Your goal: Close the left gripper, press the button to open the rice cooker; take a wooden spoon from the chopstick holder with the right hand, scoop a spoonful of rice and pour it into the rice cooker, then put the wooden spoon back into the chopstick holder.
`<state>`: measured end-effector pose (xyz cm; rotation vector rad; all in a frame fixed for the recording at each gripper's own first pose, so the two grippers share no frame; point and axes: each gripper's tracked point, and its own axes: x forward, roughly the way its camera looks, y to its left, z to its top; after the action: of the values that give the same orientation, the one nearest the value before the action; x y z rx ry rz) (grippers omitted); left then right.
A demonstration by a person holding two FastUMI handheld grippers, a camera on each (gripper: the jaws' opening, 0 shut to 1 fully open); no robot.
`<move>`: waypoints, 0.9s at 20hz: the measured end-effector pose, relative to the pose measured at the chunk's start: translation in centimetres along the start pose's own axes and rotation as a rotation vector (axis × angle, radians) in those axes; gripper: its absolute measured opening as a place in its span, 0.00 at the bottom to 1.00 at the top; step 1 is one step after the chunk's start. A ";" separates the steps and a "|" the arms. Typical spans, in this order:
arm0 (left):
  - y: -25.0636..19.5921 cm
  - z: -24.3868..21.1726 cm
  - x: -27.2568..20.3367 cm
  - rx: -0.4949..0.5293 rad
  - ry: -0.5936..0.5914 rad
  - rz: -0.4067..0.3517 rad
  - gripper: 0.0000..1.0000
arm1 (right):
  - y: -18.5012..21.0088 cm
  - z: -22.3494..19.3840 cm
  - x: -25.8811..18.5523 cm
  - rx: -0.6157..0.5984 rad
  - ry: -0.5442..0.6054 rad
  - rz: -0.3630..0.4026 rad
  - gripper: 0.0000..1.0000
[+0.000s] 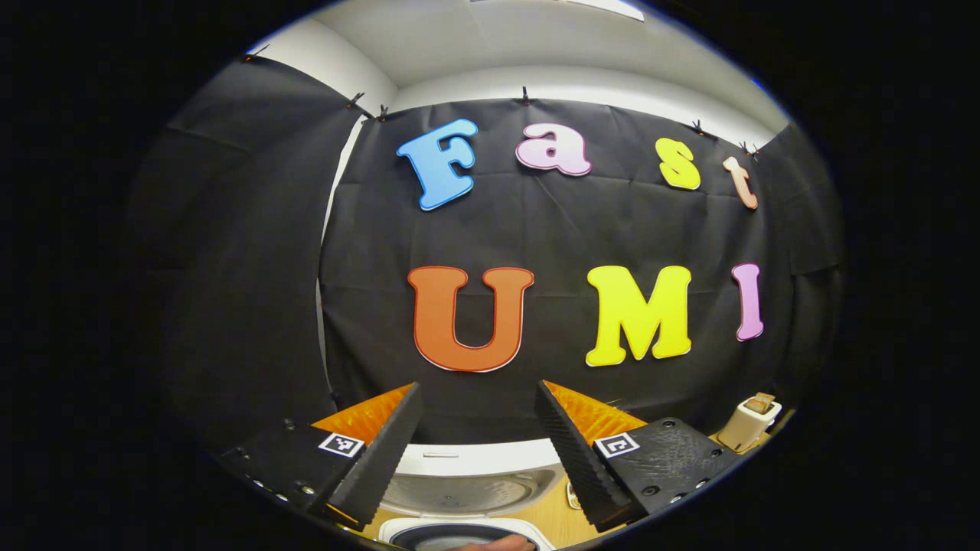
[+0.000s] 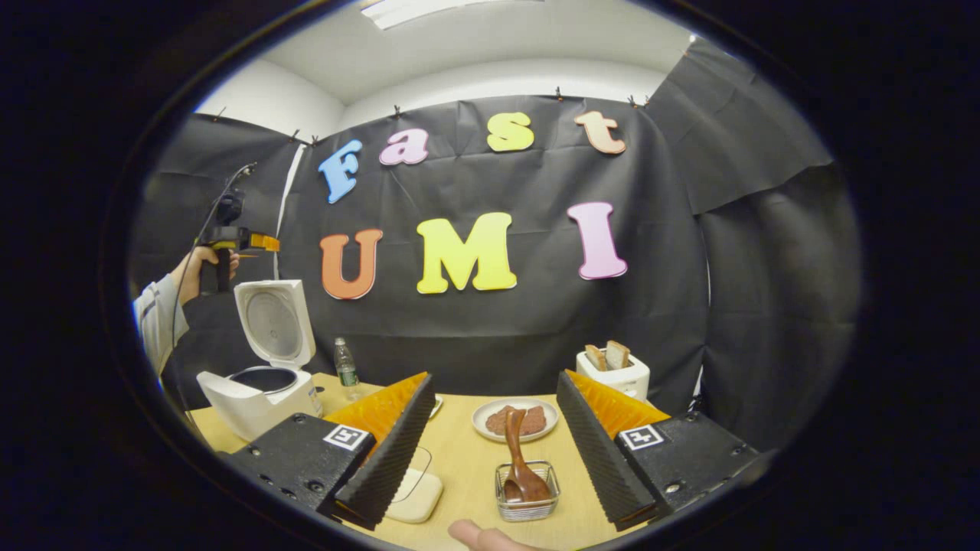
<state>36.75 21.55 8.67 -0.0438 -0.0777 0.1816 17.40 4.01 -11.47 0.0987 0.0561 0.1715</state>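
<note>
The white rice cooker [image 2: 256, 398] stands open at the table's left, its lid [image 2: 274, 321] tipped up and back. In the left gripper view its lid [image 1: 467, 474] and pot rim [image 1: 459, 532] lie just below my open left gripper [image 1: 478, 386]. In the right gripper view a hand holds that left gripper [image 2: 243, 241] above the cooker. My right gripper [image 2: 495, 376] is open with nothing between its fingers. Straight ahead of it a wooden spoon [image 2: 521, 459] stands in a small wire chopstick holder [image 2: 527, 501]. Behind the holder is a plate of reddish-brown rice [image 2: 514, 419].
A white toaster [image 2: 612, 371] with bread slices stands at the back right, also seen as the toaster [image 1: 754, 421] in the left gripper view. A water bottle [image 2: 346, 366] stands behind the cooker. A flat white object [image 2: 413, 493] lies left of the holder. A fingertip [image 2: 482, 536] shows at the bottom edge.
</note>
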 end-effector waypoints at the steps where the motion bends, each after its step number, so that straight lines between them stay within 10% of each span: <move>1: 0.2 -0.2 0.8 0.001 -0.007 0.009 0.94 | 0.1 -0.3 0.2 0.001 0.008 0.005 1.00; 18: 1.5 -7.6 0.2 0.027 0.287 0.072 0.95 | 1.2 -0.6 -2.0 0.022 0.019 0.044 1.00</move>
<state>37.27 22.78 1.01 -0.0458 0.2131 0.2465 15.19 4.88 -11.88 0.1204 0.0751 0.2155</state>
